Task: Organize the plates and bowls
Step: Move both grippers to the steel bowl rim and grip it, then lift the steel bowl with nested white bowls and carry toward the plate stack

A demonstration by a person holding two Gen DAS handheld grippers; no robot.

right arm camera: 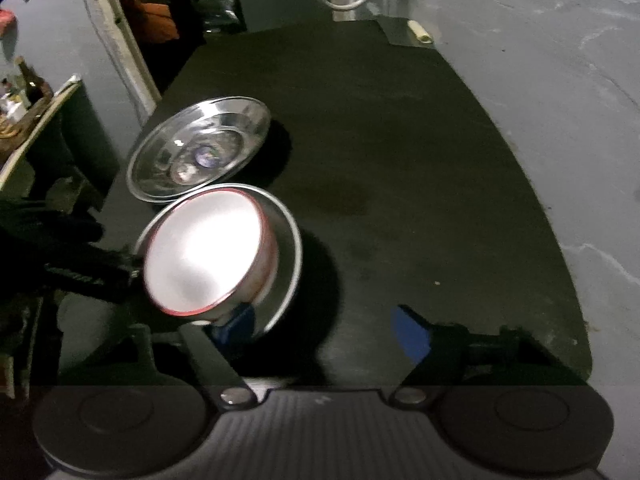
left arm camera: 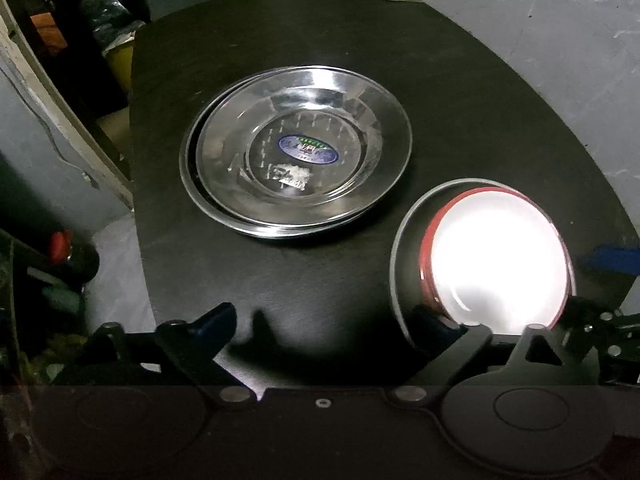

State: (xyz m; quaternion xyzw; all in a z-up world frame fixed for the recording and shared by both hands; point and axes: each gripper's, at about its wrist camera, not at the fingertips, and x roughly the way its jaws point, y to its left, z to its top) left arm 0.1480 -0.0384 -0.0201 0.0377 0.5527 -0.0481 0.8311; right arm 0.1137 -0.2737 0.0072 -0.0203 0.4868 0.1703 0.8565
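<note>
Black tabletop [left arm camera: 460, 92] is the reference. Steel plates [left arm camera: 296, 152], two stacked with the upper one offset, sit flat near the table's left-centre; blue oval sticker [left arm camera: 308, 149] on the top plate's floor. In the right wrist view the same stack [right arm camera: 200, 148] sits at the table's left edge.

Red-rimmed white bowl [left arm camera: 498, 260] sits nested and tilted inside a steel bowl [left arm camera: 400, 256], on the near part of the table, just nearer than the plates. Interior is blown out by glare.

Left gripper [left arm camera: 332, 320]: jaws wide. Its right finger [left arm camera: 434, 322] is at the steel bowl's near wall, left finger [left arm camera: 216, 316] over bare table. Can't tell if it touches; nothing clamped.

Right gripper [right arm camera: 324, 328]: jaws partly open. Left blue pad [right arm camera: 236, 322] is against the steel bowl [right arm camera: 286, 280] at its lower wall, right pad [right arm camera: 412, 334] well clear over the table. Bowl pair [right arm camera: 204, 248] is beside the jaws, not between them. No grip.
</note>
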